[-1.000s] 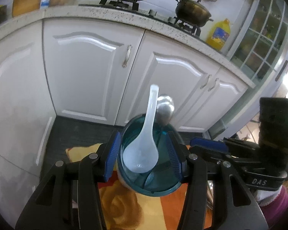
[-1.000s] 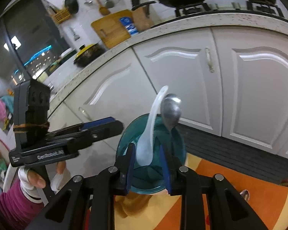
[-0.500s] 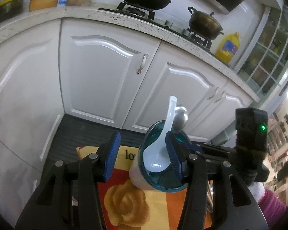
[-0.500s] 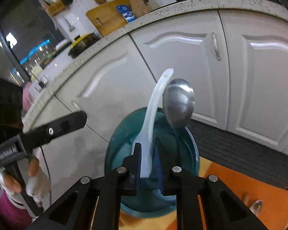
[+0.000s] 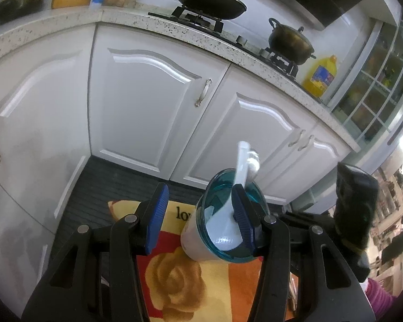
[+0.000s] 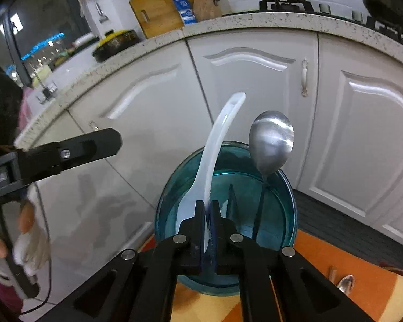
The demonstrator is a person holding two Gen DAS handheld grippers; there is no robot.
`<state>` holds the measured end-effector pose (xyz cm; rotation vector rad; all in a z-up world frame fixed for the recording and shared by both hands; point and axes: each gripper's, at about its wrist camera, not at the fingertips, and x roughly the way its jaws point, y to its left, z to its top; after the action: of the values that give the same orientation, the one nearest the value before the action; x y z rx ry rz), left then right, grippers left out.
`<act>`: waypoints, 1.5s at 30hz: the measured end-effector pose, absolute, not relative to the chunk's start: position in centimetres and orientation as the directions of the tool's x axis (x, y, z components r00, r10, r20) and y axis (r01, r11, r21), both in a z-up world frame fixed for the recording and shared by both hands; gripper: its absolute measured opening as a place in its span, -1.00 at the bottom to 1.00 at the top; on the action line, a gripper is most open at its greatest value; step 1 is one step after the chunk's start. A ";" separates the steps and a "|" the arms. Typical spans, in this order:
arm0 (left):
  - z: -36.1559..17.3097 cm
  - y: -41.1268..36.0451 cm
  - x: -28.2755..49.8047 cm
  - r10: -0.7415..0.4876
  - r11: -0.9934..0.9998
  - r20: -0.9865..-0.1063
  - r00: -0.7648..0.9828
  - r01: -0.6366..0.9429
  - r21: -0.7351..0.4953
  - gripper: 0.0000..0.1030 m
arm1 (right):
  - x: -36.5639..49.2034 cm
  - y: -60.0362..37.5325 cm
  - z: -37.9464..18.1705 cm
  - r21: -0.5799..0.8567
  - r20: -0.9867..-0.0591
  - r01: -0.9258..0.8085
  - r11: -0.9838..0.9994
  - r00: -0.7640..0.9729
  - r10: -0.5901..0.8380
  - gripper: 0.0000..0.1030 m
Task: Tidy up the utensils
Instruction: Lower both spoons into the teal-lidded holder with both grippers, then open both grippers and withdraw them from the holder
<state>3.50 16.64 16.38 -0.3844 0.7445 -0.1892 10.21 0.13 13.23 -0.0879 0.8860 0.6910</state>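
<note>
We are pinching the white plastic spoon (image 6: 215,166) tight with our right gripper (image 6: 207,230), low in the middle of the frame. It is standing in the blue cup (image 6: 279,214) beside a metal spoon (image 6: 271,139). Our left gripper (image 5: 198,214) is hanging open, its right pad by the cup.

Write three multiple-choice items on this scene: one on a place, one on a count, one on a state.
1. Where does the metal spoon stand?
A. in the teal cup
B. on the counter
C. in the wok

2. How many spoons stand in the cup?
A. one
B. two
C. four

3. What is between the fingers of the right gripper?
A. nothing
B. the cup's rim
C. the white spoon

Key: 1 A, its handle runs down into the cup; 2 B, one white, one metal; 3 C, the fingers are closed on its handle.
</note>
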 end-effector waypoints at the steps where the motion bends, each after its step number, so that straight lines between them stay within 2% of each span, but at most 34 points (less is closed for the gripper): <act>1: 16.4 16.6 3.3 -0.303 0.913 -0.621 0.723 0.034 -0.405 -0.06 | 10.4 0.1 13.3 0.183 -0.739 -0.578 0.795 0.453 0.499 -0.96; 10: 16.3 17.1 2.4 -0.315 0.905 -0.608 0.729 0.038 -0.423 -0.06 | 10.2 -0.4 14.5 0.086 -0.726 -0.558 0.825 0.532 0.435 -0.96; 17: 16.0 17.0 1.9 -0.322 0.906 -0.613 0.721 0.047 -0.421 -0.06 | 8.0 -1.8 14.2 0.079 -0.695 -0.647 0.759 0.510 0.507 -0.96; 24: 15.9 16.5 1.6 -0.331 0.901 -0.612 0.718 0.048 -0.431 -0.06 | 6.5 -2.1 12.6 -0.032 -0.676 -0.709 0.704 0.535 0.507 -0.95; 31: 15.3 16.2 1.4 -0.330 0.900 -0.620 0.711 0.040 -0.433 -0.06 | 5.1 -2.9 12.1 -0.051 -0.728 -0.775 0.630 0.461 0.508 -0.96; 32: 15.2 16.2 1.4 -0.329 0.900 -0.622 0.710 0.037 -0.435 -0.06 | 5.2 -3.4 12.2 -0.026 -0.730 -0.767 0.642 0.453 0.512 -0.92; 34: 15.1 16.1 1.2 -0.325 0.901 -0.625 0.710 0.031 -0.432 -0.06 | 5.5 -4.4 12.7 0.028 -0.722 -0.743 0.669 0.448 0.528 -0.69; 35: 15.0 16.0 1.1 -0.317 0.904 -0.627 0.711 0.027 -0.427 -0.04 | 5.3 -4.9 13.0 0.050 -0.715 -0.732 0.679 0.448 0.536 -0.47; 38: 14.9 15.6 0.7 -0.291 0.911 -0.630 0.720 0.007 -0.413 0.14 | 4.5 -5.9 13.7 0.077 -0.698 -0.713 0.697 0.460 0.548 -0.43; 45: 14.4 13.5 -0.4 -0.190 0.946 -0.664 0.723 -0.045 -0.320 0.15 | 2.6 -8.4 15.3 0.175 -0.644 -0.640 0.748 0.500 0.579 -0.39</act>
<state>-0.42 13.46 14.43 -0.3267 0.7618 -0.0819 2.57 -8.38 15.30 -0.0904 0.7434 0.7382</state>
